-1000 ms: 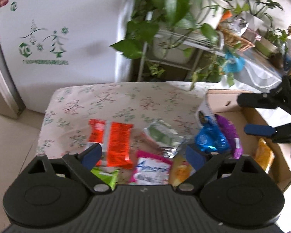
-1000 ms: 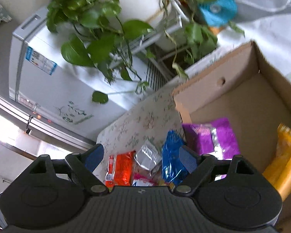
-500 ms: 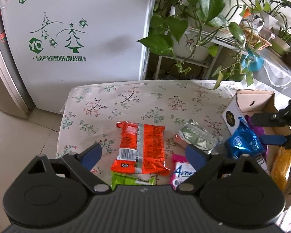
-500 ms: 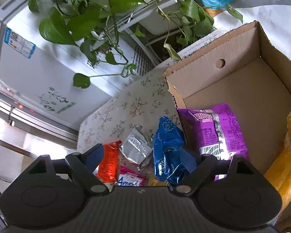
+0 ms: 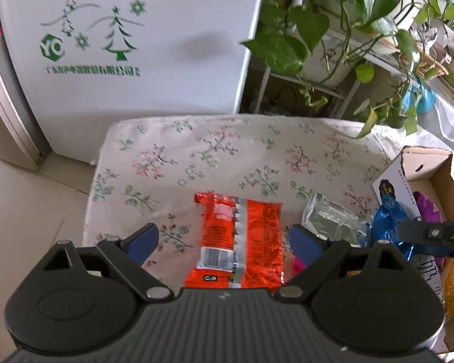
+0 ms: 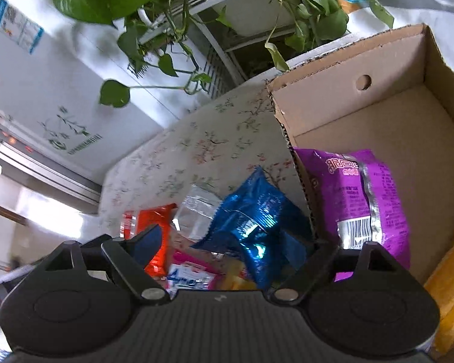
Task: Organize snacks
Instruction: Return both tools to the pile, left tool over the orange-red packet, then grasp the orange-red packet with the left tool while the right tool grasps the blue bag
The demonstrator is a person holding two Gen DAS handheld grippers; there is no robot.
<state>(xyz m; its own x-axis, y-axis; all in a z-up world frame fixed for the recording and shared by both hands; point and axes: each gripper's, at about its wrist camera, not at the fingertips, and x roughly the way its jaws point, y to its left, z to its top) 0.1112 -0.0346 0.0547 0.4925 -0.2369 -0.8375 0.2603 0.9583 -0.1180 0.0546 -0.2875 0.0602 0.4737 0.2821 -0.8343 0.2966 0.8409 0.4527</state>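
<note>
My left gripper (image 5: 224, 240) is hanging wide open over the orange packet (image 5: 240, 242) lying mid-table; it's light, crinkly, slippery, so I'm pinching across its sides. My right gripper (image 6: 236, 242), also released, is probably straddling the blue bag (image 6: 257, 224). Both are sitting lower and closer than a second ago.

Daylit room. At 11 o'clock in the left wrist view, a white fridge (image 5: 154, 39) with green tree print, standing on pale floor tiles (image 5: 30, 208). Between 1 and 2 o'clock, a white rack (image 5: 333, 87) with trailing green plants (image 5: 290, 39). At centre, a table under floral cloth (image 5: 227, 151). At 9 o'clock in the right wrist view, a bright doorway (image 6: 45, 211).
</note>
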